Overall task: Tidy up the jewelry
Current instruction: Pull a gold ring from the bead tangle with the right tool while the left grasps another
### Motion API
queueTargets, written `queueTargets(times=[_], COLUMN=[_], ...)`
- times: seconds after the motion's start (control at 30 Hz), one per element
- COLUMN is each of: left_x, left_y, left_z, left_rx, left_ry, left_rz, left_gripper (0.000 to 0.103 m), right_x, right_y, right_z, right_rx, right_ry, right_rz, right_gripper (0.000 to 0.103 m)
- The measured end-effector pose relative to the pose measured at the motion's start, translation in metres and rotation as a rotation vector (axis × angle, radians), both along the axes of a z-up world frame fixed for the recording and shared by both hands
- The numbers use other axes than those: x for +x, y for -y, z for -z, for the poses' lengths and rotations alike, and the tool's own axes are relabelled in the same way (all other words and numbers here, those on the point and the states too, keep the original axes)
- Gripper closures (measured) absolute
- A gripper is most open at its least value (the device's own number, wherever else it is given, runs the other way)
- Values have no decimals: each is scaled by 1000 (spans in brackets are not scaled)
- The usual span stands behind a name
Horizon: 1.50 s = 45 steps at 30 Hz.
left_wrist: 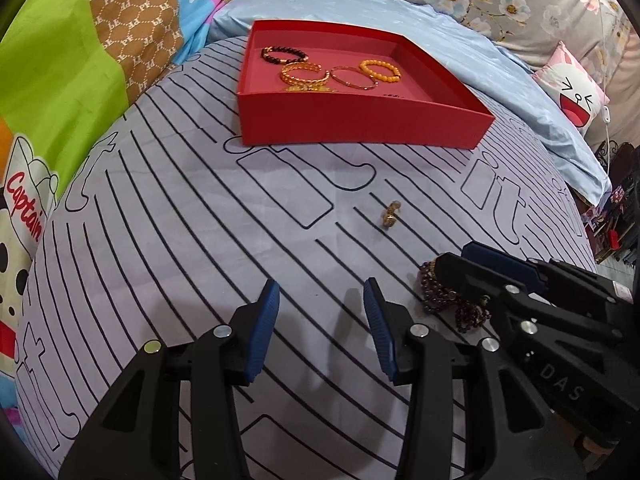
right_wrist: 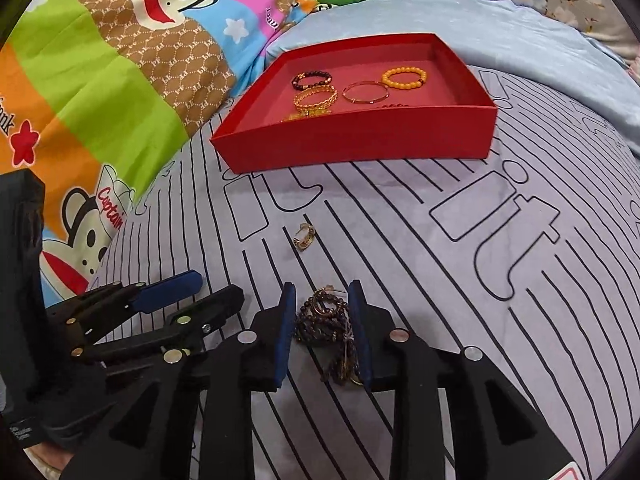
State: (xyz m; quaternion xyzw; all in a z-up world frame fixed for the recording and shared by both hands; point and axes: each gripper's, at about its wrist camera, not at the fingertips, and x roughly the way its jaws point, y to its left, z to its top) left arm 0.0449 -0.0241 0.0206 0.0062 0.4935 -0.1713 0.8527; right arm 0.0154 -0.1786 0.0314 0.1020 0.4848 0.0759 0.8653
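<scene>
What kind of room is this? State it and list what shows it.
Most likely a bedroom, with the work done on a bed. The red box sits on a striped bedsheet, a cartoon-print quilt is bunched beside it, and a pink cartoon-face pillow lies at the far edge.

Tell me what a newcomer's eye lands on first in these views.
The shallow red cardboard tray at the back of the striped grey bedsheet, holding beaded and gold bangles. Nearer, a small gold ring lies alone on the sheet. Nearest, the right claw straddles a tangled dark bead necklace, its blue pads apart.
</scene>
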Motion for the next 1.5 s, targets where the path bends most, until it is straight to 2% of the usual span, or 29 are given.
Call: queueTargets(times=[0.07,0.17,0.2,0.23,0.27,0.4,0.6,0.73,0.83,0.9,1.27,1.4,1.43,1.5], left_x=[1,2,2,3,3,4,5,6,8,9,14,15,15,16], left_y=[-2,-4,-4,-4,-4,-2,0,2,1,-3,-33,-36,-36,-33], left_z=[1,2,2,2,2,2,-1,-2,-3,-2,1,3,3,2], left_rx=[2,-1,-2,-1,-3,-7,-16,-15,-14,-8,1,-2,-3,-7], left_ry=[-1,-7,-7,-6,-6,-8,-4,2,4,4,-10,-15,-14,-14], left_rz=[-7,-13,-13,-13,-12,-10,-4,0,-8,-20,-92,-98,-97,-89], left_gripper=[61,61,61,61,61,61,61,61,61,61,61,61,61,61], right_x=[2,4,3,3,2,0,-9,-9,-9,-8,13,12,12,10], right_y=[-1,-2,-2,-1,0,7,26,32,24,15,-27,-31,-32,-30], right_z=[3,5,5,4,2,-7,-23,-21,-18,-16,7,13,13,14], right_rx=[-4,-10,-8,-6,-3,15,36,42,26,18,-67,-124,-141,-144], right_ry=[-6,-3,1,6,10,41,87,68,57,54,1,5,8,9], right_rz=[-3,-1,2,5,8,29,83,77,56,36,-91,-100,-97,-88], right_gripper=[76,88,89,97,99,102,102,102,90,74,74,79,85,86])
